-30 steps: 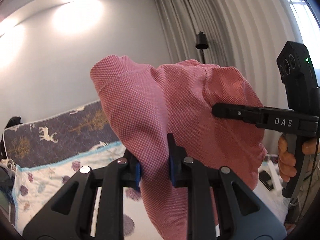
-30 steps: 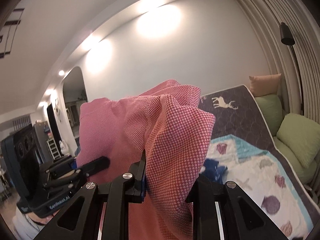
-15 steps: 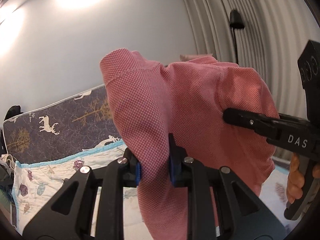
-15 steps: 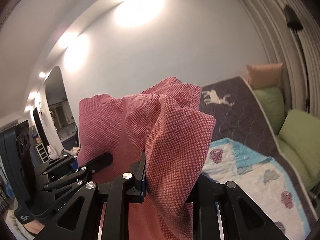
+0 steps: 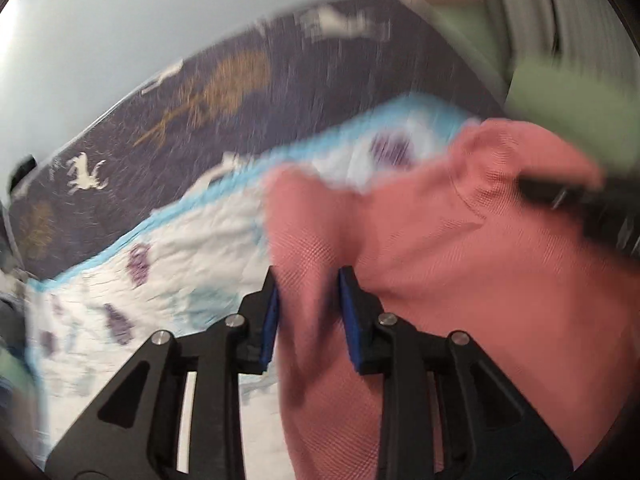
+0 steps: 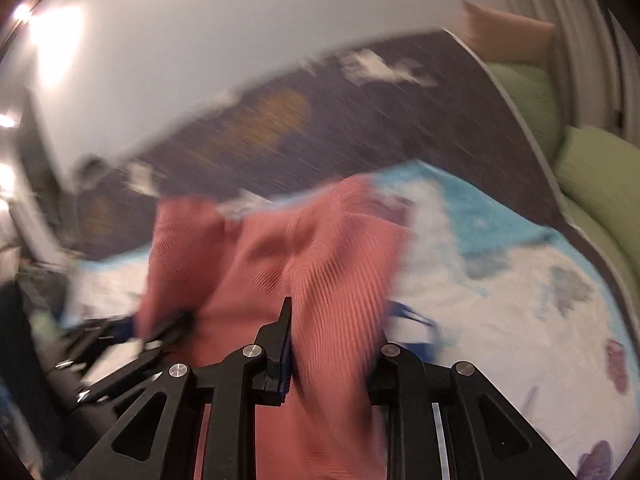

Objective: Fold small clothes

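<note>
A pink waffle-knit garment (image 5: 432, 248) hangs between both grippers above the bed. My left gripper (image 5: 308, 312) is shut on one edge of it, cloth pinched between the blue pads. My right gripper (image 6: 332, 344) is shut on the other edge of the garment (image 6: 280, 248); its right finger is hidden by cloth. The right gripper's finger (image 5: 560, 196) shows at the right of the left wrist view, the left gripper (image 6: 132, 332) at the lower left of the right wrist view. Both views are motion-blurred.
Below lies a white quilt with purple and teal prints and a blue border (image 6: 520, 288). A dark deer-patterned mattress (image 5: 200, 92) leans against the wall behind. Green cushions (image 6: 592, 172) and a tan pillow (image 6: 504, 32) sit at the right by the curtains.
Both grippers have swung down fast toward the bed with the garment. The views now look down onto the quilt instead of at the wall and curtains.
</note>
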`<state>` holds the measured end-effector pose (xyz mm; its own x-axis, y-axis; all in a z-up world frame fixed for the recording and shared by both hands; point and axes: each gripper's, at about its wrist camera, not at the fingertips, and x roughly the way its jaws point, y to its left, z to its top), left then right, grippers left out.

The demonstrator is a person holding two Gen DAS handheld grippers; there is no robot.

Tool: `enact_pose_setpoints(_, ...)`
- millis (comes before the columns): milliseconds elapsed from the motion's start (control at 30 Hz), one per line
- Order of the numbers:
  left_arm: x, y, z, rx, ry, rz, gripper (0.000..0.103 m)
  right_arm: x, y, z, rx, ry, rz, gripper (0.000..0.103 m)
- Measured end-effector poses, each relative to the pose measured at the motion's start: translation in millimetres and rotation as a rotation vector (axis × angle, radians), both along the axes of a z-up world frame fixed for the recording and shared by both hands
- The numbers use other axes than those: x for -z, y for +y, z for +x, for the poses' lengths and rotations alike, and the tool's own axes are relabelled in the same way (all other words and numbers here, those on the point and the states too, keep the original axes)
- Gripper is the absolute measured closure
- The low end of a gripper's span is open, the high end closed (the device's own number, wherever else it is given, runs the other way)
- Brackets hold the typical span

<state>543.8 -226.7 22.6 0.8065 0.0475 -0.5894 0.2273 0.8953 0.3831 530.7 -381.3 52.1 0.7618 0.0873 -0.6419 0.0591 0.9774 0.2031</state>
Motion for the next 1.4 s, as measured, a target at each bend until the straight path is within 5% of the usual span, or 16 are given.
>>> enact_pose_setpoints(33, 17.7, -3.5, 1.1, 0.002, -0.014, 0.032, 0.077, 15.1, -0.8, 8.8, 0.015, 0.031, -0.029, 0.081)
enact_pose_setpoints(133, 25.2, 9.9, -0.6, 0.013, 0.002, -0.131, 0.082, 59.0, -4.9, 14.0, 0.021, 0.051, -0.031, 0.081)
enact_pose_setpoints(200, 28.0, 9.0, -0.8, 0.007, 0.017, -0.134, 0.082, 68.6, -5.6, 6.4, 0.031, 0.002, -0.029, 0.08)
enact_pose_setpoints(333, 24.1, 6.3, 0.0, 0.004, 0.0, -0.097, 0.081, 57.5, -0.4, 4.9, 0.051, 0.015, -0.085, 0.077)
enact_pose_setpoints(567, -7.4, 38.1, -45.6, 0.028, -0.067, -0.185, 0.052, 14.4, 7.9, -70.5, 0.132, -0.135, -0.247, 0.072)
enact_pose_setpoints(667, -18.9, 45.2, -80.4, 0.056, -0.068, -0.207, 0.051, -0.8, 23.5, -115.7, 0.128, -0.176, -0.311, 0.069)
enact_pose_setpoints(867, -43.7, 73.2, -174.2, 0.071, -0.119, -0.356, 0.029, -24.8, 34.8, -203.6, 0.079, -0.22, -0.183, 0.059)
enact_pose_setpoints(1400, -89.7, 106.0, -393.9, 0.069, -0.267, -0.335, 0.007, -69.3, 70.3, -407.2, 0.058, -0.247, -0.226, 0.048)
